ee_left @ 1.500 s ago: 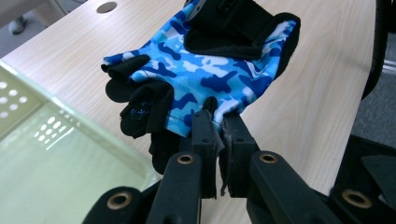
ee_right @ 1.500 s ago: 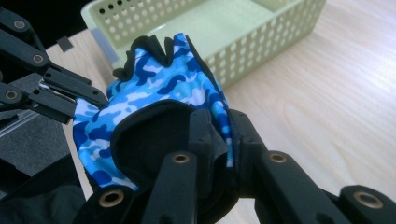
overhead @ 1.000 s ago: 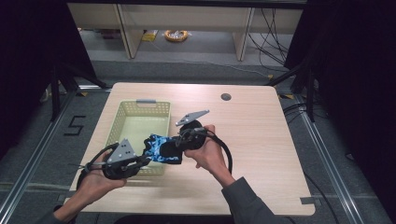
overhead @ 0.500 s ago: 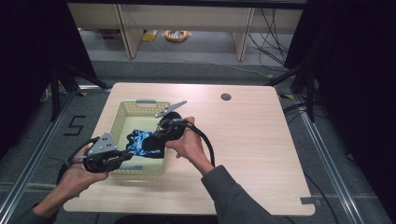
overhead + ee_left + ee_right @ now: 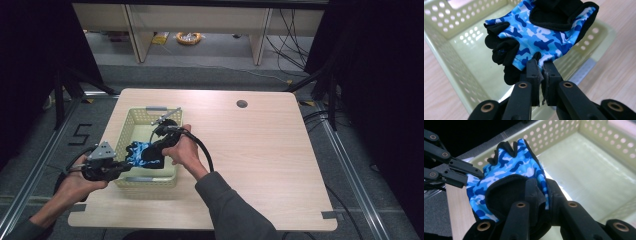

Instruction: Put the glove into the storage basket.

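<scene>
While both grippers pinch it, glove (image 5: 142,154) between left gripper (image 5: 120,168), right gripper (image 5: 159,150), above basket (image 5: 131,119)

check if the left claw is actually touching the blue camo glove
Touching. The left gripper view shows the left claw shut on the edge of the glove, fabric pinched between its jaws above the basket.
</scene>
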Motion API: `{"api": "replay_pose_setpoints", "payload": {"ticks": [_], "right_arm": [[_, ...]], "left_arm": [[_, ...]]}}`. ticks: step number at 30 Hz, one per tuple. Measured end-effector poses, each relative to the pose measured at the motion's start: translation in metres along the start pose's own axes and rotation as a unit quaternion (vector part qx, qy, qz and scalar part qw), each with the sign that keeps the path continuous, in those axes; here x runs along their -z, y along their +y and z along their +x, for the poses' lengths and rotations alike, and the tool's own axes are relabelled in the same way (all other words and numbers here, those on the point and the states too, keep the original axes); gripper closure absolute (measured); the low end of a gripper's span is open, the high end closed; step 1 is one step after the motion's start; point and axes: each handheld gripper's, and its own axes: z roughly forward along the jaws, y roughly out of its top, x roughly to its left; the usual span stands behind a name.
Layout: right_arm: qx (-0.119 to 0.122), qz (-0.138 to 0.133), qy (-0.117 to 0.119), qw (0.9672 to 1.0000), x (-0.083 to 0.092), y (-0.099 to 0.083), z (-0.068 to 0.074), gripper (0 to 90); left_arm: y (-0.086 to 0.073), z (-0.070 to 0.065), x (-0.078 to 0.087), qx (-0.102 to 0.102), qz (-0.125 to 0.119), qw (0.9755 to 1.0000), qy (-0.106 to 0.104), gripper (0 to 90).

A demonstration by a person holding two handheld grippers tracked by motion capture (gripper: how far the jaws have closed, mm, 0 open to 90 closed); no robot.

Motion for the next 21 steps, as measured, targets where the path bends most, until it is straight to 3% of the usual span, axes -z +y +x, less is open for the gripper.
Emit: {"api": "replay_pose_setpoints", "payload": {"ticks": [1,2,4,7,12,15,17,18,21], "right_arm": [[0.0,0.004,0.0,1.0,-0.004,0.0,-0.001,81.4],[-0.004,0.007,0.0,1.0,-0.009,0.0,-0.001,81.4],[-0.013,0.014,0.001,0.9998,-0.012,0.0,0.0,81.4],[-0.015,0.023,-0.001,0.9996,-0.025,-0.002,-0.001,81.4],[-0.018,0.034,-0.006,0.9992,-0.033,-0.004,-0.002,81.3],[-0.014,0.039,-0.011,0.9991,-0.039,-0.006,-0.002,81.3],[-0.028,0.046,-0.012,0.9985,-0.042,-0.007,-0.001,81.3],[-0.019,0.045,-0.014,0.9987,-0.043,-0.007,-0.003,81.2],[-0.026,0.061,-0.025,0.9975,-0.048,-0.008,0.0,81.2]], "left_arm": [[-0.003,0.004,-0.002,-0.009,0.009,0.9999,0.001,84.4],[-0.005,0.003,-0.003,0.008,0.01,0.9999,-0.001,84.4],[-0.007,0.005,-0.004,0.0,0.014,0.9999,0.001,84.4],[-0.012,0.008,-0.008,0.015,0.02,0.9997,-0.001,84.3],[-0.017,0.01,-0.014,0.01,0.032,0.9994,-0.005,84.1],[-0.018,0.01,-0.017,0.021,0.038,0.999,-0.007,83.7],[-0.019,0.01,-0.019,0.029,0.035,0.9989,-0.007,83.4],[-0.019,0.012,-0.02,0.027,0.047,0.9985,-0.011,83.1],[-0.019,0.013,-0.022,0.027,0.043,0.9986,-0.012,81.7]]}}
